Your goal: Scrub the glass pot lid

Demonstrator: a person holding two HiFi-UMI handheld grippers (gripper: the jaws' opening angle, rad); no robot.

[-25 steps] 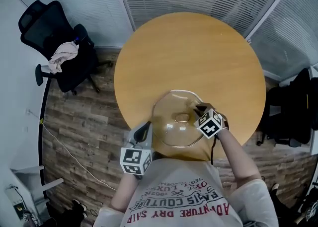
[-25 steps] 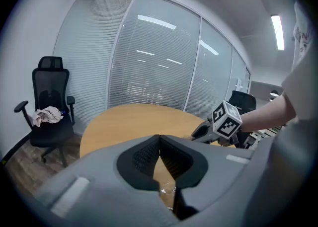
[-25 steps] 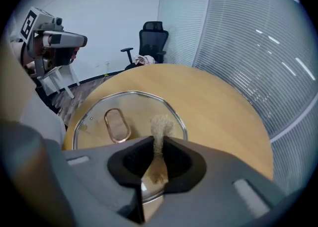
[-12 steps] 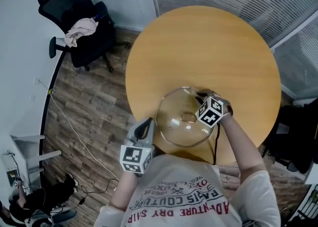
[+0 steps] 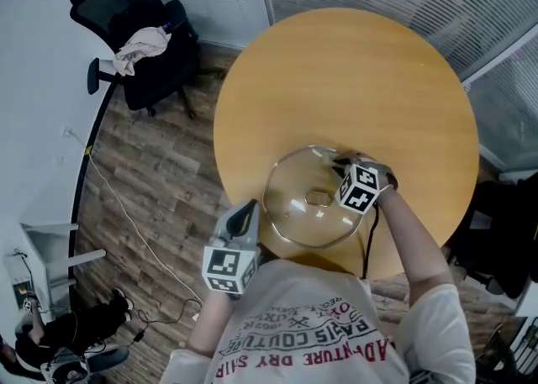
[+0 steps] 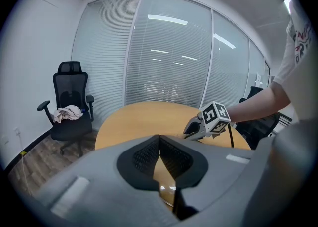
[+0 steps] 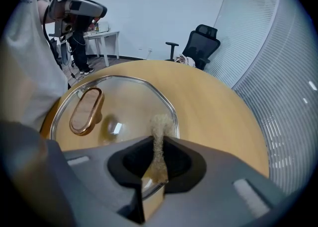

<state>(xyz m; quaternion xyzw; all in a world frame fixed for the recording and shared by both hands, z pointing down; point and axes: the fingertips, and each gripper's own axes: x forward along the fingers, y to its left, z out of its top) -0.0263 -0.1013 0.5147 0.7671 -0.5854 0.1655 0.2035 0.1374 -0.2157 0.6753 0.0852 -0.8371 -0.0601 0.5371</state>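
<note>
Head view: the glass pot lid lies on the near part of the round wooden table, handle up. The left gripper meets its left rim; in the left gripper view the jaws are closed, with glass showing in the slot between them. In the right gripper view the right gripper is clamped on a tan scouring pad, which rests at the lid's right rim.
</note>
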